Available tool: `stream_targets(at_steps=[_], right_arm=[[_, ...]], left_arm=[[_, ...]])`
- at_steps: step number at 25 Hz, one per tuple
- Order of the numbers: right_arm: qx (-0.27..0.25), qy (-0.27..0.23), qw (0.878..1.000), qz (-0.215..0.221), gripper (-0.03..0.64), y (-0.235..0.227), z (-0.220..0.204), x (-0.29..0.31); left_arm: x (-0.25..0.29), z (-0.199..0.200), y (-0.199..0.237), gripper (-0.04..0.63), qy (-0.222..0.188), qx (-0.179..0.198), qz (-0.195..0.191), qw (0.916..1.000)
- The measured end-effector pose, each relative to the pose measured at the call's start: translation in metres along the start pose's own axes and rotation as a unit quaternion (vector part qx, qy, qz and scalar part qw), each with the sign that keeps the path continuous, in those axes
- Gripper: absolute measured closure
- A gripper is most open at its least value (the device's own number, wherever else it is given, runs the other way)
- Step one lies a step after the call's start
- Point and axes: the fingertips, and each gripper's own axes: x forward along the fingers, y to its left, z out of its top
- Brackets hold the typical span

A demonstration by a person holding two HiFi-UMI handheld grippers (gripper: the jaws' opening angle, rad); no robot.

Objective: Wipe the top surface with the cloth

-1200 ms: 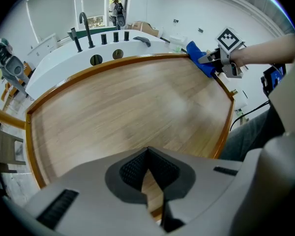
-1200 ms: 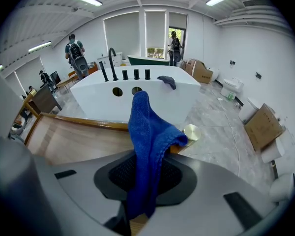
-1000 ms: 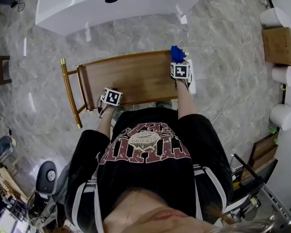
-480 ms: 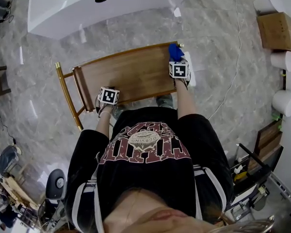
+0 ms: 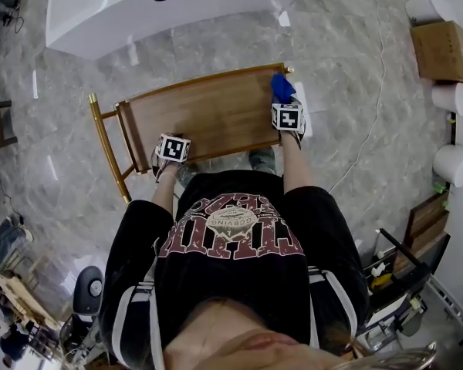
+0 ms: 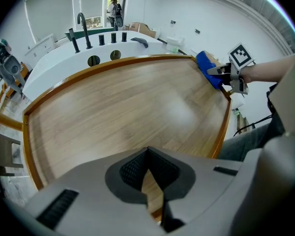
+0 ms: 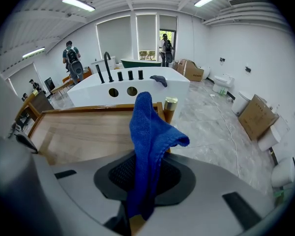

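Holding the left hand-held gripper (image 6: 147,155) at the near left edge of the wooden bench (image 5: 208,114), clenched on nothing, forearm stretched straight forward. Hiding both sets of jaws under the marker cubes in the head view. Reaching farther forward along the right edge with the right hand-held gripper (image 7: 146,168), clamped on the blue cloth (image 7: 148,132). Pointing the cloth's long axis away from the body, toward the far right corner, tip flopped rightward.

The blue cloth (image 7: 148,132) looks nubbly and matt, the desk (image 5: 201,118) smooth, softly sheened wood, and the post (image 7: 170,103) at its two o'clock corner glossy brassy metal.
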Motion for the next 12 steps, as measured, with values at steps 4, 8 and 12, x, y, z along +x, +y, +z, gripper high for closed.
stream_targets(at_steps=[4,8,12], right_arm=[[-0.002,-0.001,1.0,-0.004,0.541,0.001,-0.001,0.0],[-0.007,0.005,1.0,-0.008,0.541,0.003,-0.001,0.001],[-0.021,0.012,1.0,-0.001,0.541,0.014,-0.001,-0.001]], left_arm=[[0.003,-0.003,0.002,0.546,0.002,-0.001,0.001,1.0],[0.003,-0.002,0.002,0.546,0.005,-0.009,-0.002,0.9999],[0.003,-0.001,0.001,0.546,0.002,-0.008,-0.003,1.0]])
